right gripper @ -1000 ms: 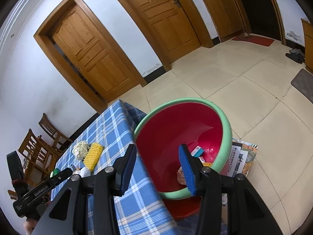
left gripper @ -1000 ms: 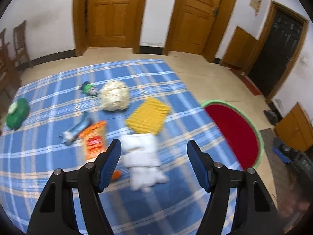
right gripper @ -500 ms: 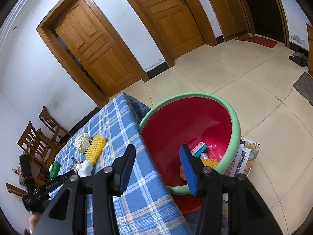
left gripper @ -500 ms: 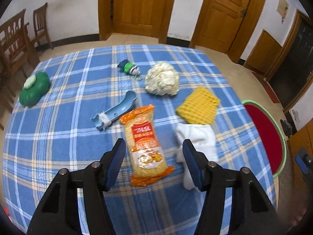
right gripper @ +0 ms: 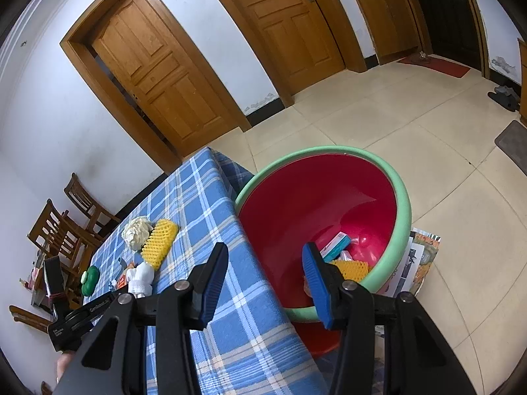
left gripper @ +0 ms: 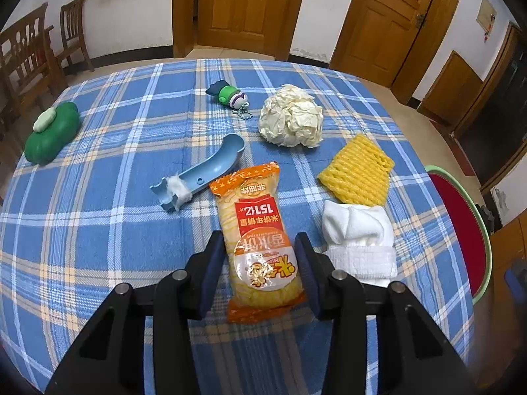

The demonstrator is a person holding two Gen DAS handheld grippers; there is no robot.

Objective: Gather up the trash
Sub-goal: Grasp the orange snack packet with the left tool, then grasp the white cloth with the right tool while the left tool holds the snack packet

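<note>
At lower centre of the left wrist view, the left tongs (left gripper: pixel 260 260) stand open, their blue pads either side of the orange snack packet (left gripper: pixel 260 240), which lies flat on the blue plaid tabletop (left gripper: pixel 98 230); whether the pads touch it I cannot tell. Right of the packet lies a white folded sock (left gripper: pixel 357 237), with a yellow foam net (left gripper: pixel 357 176) just above it and a crumpled paper ball (left gripper: pixel 291 120) higher up. A blue plastic scoop (left gripper: pixel 201 172) sits left of the packet.

In the right wrist view the right tongs (right gripper: pixel 265 279) are open and hold nothing, at lower centre. Behind them, the red basin with a green rim (right gripper: pixel 403 210) stands beside the tabletop's edge. At its bottom lie a small box (right gripper: pixel 336 245) and another yellow foam net (right gripper: pixel 350 270).
</note>
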